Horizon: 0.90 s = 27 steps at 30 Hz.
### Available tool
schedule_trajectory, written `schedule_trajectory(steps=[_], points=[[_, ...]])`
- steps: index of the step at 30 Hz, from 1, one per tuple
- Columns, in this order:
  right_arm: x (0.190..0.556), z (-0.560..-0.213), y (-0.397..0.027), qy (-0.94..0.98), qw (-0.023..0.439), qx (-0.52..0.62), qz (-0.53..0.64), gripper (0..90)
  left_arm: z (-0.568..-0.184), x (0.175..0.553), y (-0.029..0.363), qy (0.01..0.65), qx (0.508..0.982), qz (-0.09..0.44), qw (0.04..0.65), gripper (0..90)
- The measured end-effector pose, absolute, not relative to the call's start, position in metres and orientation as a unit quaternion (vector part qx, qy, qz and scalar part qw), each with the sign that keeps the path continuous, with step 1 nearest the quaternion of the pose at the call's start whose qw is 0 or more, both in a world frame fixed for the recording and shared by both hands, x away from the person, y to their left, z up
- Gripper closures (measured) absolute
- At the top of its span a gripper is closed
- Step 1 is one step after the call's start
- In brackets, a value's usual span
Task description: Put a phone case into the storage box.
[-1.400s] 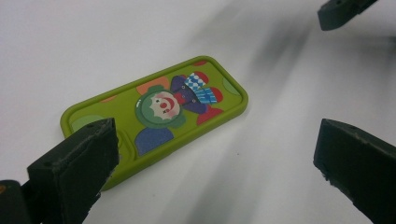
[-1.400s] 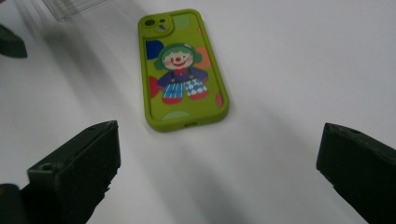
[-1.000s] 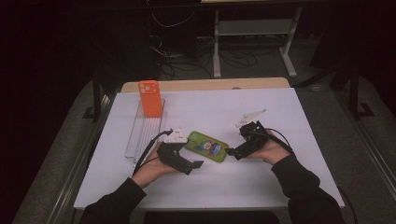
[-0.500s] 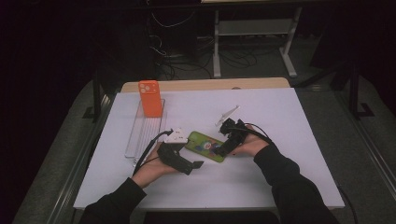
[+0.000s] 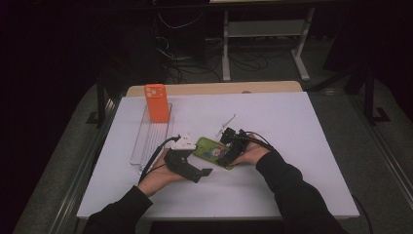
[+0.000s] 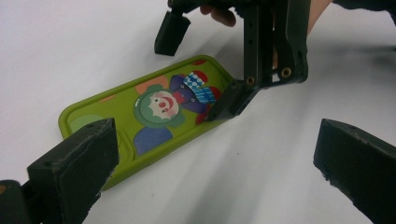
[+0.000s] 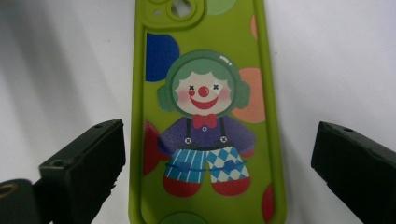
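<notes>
A green phone case (image 7: 201, 112) lies flat on the white table (image 5: 302, 146), printed side up, showing a cartoon clown with green hair, a red nose and blue checked trousers. In the right gripper view it runs straight up between the two black jaws, which stand wide apart, one on each long side of the case and neither touching it. Its camera cutout is at the end far from those jaws; the clown's feet are at the near end.

The right gripper (image 5: 229, 152) sits over the clown's-feet end of the case. In the left gripper view one of its jaw tips comes down at the case's long edge beside the clown's legs; whether it touches cannot be told.

The left gripper (image 6: 210, 154) also has its jaws spread wide. The camera end of the case lies just beyond its left jaw, and bare table lies between the jaws.

The case looks thin, light and rubbery, likely to flex rather than break. Lying flat, it offers little to pinch; the raised long edges or a short end look like the best places to take hold, perhaps after tipping one edge up.

Well beyond both grippers, an orange phone case (image 5: 156, 102) stands upright at the far end of a clear tray (image 5: 146, 146).
</notes>
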State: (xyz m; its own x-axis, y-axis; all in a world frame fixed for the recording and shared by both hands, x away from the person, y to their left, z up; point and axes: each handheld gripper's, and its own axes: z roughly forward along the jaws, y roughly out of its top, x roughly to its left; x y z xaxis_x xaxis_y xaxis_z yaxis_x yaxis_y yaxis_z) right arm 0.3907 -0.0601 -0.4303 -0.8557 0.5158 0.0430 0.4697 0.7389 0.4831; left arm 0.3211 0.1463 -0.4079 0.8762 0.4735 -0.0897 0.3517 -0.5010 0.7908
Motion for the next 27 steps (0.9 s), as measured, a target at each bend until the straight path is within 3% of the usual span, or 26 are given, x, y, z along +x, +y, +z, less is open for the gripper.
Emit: schedule_trajectory(steps=[27], points=[[0.3820, -0.4371, -0.0537, 0.936, 0.059, 0.257, 0.235, 15.1, -0.4070, 0.3209, 0.1469, 0.237, 0.865, 0.073, 0.436, 0.0]])
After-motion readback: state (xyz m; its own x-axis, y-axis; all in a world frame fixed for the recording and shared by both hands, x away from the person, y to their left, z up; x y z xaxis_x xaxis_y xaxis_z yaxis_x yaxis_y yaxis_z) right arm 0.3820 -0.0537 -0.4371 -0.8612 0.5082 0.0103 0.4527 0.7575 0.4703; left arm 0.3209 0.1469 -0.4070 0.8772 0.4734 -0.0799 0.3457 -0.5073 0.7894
